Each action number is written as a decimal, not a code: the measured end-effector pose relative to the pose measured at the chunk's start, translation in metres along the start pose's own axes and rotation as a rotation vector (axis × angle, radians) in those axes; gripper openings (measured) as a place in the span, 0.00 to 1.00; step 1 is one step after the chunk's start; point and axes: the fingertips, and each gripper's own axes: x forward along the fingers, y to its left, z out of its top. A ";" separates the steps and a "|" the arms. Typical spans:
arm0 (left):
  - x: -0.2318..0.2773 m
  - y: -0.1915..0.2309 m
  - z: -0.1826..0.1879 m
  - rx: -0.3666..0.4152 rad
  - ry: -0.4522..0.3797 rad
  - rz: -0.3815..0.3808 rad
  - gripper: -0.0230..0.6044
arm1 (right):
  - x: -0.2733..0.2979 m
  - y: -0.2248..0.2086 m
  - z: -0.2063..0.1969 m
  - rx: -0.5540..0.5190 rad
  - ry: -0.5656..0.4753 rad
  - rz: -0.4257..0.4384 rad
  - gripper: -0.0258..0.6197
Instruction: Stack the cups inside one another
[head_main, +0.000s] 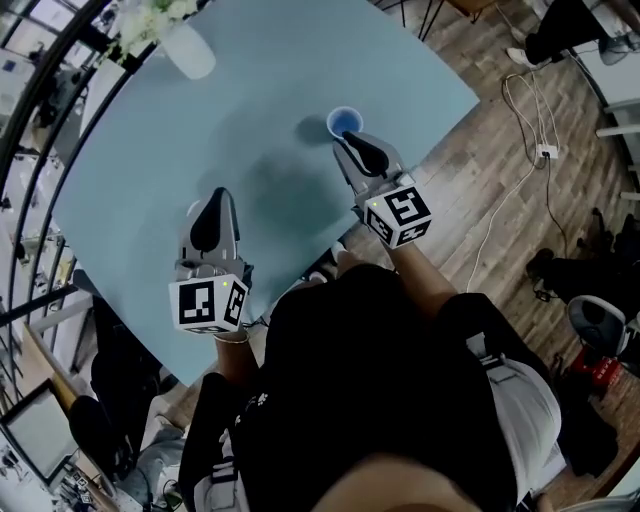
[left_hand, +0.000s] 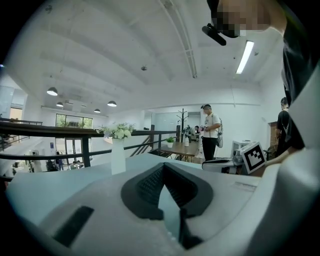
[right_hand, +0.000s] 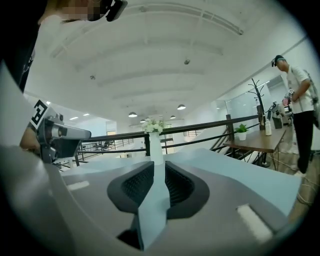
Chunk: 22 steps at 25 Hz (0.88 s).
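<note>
On the pale blue desk (head_main: 140, 170) only one blue cup (head_main: 345, 122) shows, standing upright, so the stacking seems finished or nearly so. Just beside it the right gripper (head_main: 348, 147) has its fingers (right_hand: 137, 182) a little apart with nothing between them, while the left gripper (head_main: 215, 198), well apart from the cup, has its fingers (left_hand: 150, 186) together and empty. To end well, I think the right one should draw straight back without brushing the rim.
</note>
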 end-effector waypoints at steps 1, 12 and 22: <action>0.001 -0.002 0.000 0.002 0.002 -0.005 0.02 | -0.001 -0.007 -0.003 -0.004 0.007 -0.018 0.16; 0.005 0.004 -0.001 0.017 0.047 0.054 0.02 | 0.017 -0.057 -0.039 -0.025 0.103 -0.093 0.40; -0.006 0.018 -0.002 0.024 0.071 0.144 0.02 | 0.043 -0.074 -0.074 -0.030 0.223 -0.100 0.59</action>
